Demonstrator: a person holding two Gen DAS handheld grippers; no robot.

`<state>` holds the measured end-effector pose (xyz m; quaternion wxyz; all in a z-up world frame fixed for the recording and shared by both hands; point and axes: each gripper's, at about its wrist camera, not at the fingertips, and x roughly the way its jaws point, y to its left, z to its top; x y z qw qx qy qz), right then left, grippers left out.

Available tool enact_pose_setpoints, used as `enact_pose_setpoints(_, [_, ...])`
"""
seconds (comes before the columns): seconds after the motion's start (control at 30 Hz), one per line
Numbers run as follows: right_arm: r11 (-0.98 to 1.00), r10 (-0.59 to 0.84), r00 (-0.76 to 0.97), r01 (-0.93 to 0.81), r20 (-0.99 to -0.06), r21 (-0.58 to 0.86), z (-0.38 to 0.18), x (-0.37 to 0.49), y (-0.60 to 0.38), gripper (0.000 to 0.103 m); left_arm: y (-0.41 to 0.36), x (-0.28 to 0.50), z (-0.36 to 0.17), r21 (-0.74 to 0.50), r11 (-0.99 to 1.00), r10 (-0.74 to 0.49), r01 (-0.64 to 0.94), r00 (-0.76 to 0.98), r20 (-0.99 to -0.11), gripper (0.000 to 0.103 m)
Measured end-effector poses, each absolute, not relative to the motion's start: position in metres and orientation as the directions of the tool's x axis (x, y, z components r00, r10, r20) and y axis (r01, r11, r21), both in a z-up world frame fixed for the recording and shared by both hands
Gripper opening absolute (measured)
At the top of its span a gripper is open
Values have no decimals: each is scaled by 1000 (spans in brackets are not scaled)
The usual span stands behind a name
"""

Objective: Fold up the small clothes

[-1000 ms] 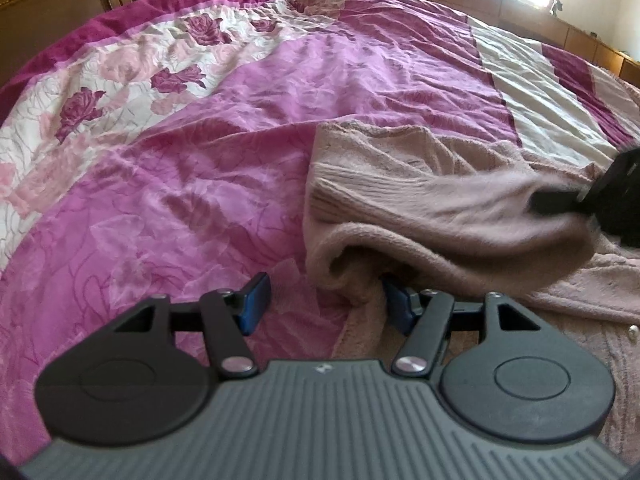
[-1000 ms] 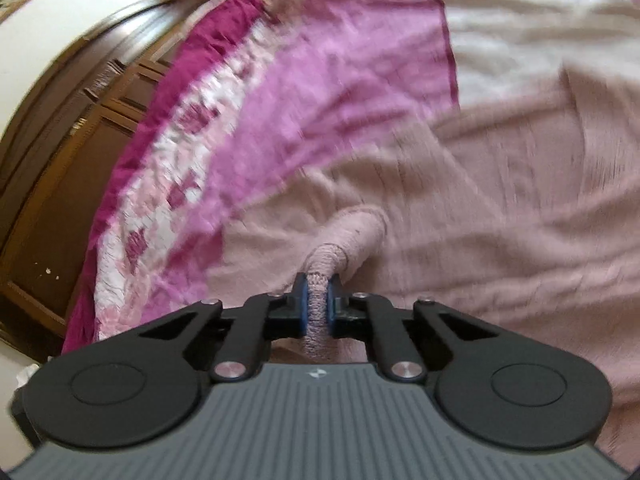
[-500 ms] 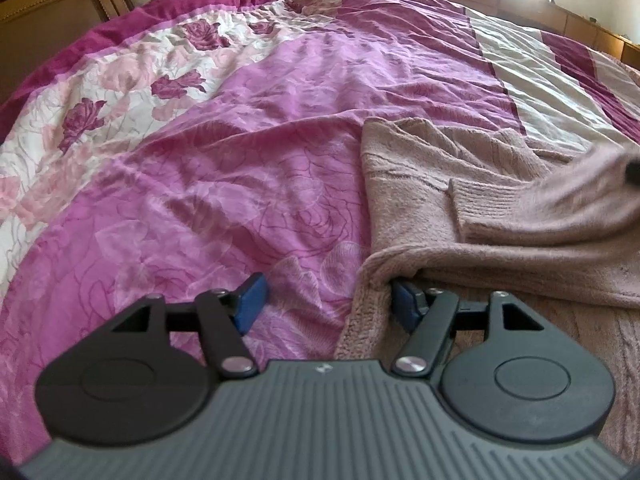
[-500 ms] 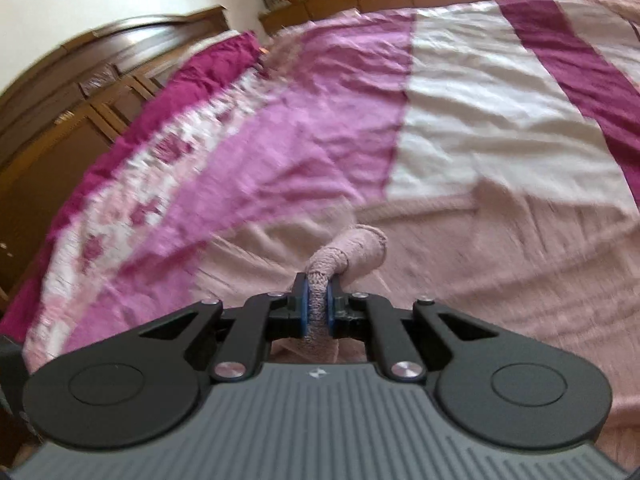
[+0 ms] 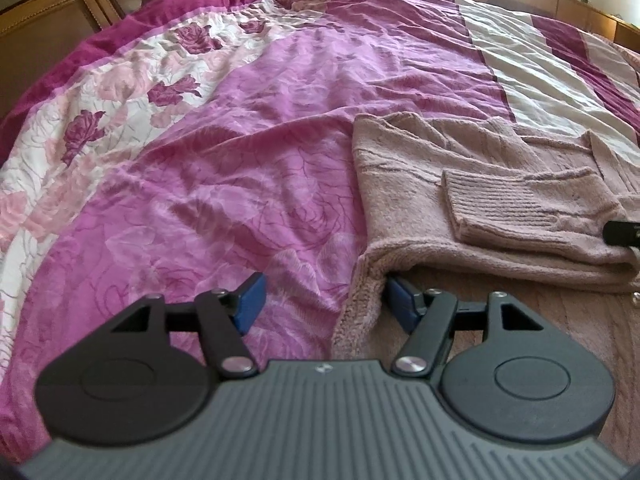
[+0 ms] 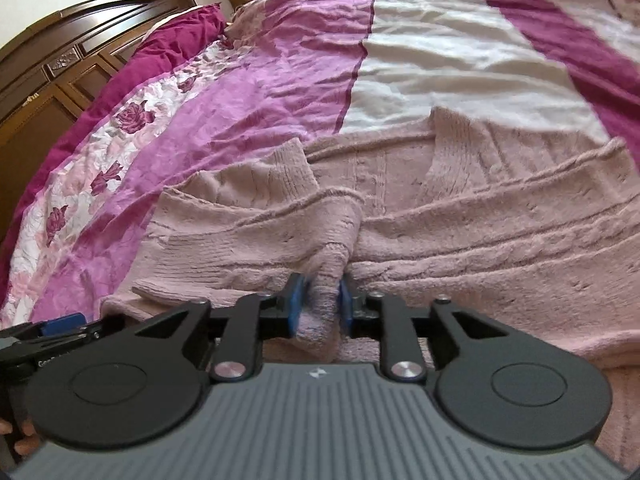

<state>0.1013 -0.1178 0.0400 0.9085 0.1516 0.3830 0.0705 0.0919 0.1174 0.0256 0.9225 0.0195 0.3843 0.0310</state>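
A dusty-pink knit cardigan [image 5: 404, 184] lies flat on the bed, its left sleeve [image 5: 532, 208] folded across the body with the ribbed cuff [image 5: 484, 196] on top. My left gripper [image 5: 320, 300] is open at the cardigan's left edge, with the fold of the edge against the right finger. My right gripper [image 6: 318, 304] still has the sleeve fabric [image 6: 320, 320] between its blue pads, jaws a little apart, low on the cardigan [image 6: 480, 232]. The right gripper's tip also shows in the left wrist view [image 5: 622, 232].
The bed is covered with a pink, magenta and cream floral quilt [image 5: 240, 152]. A dark wooden headboard [image 6: 60, 68] stands at the far left. The left gripper [image 6: 60, 328] shows at the lower left of the right wrist view.
My right gripper has carried the sleeve across the cardigan and lowered it flat onto the body; its jaws have loosened. My left gripper has stayed open at the left edge.
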Motion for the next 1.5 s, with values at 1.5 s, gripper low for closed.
enact_pose_setpoints(1.5, [950,294,716,-295,-634,108,33,112,12,33,126,73,26,32,998,56,-47,688,-723,66])
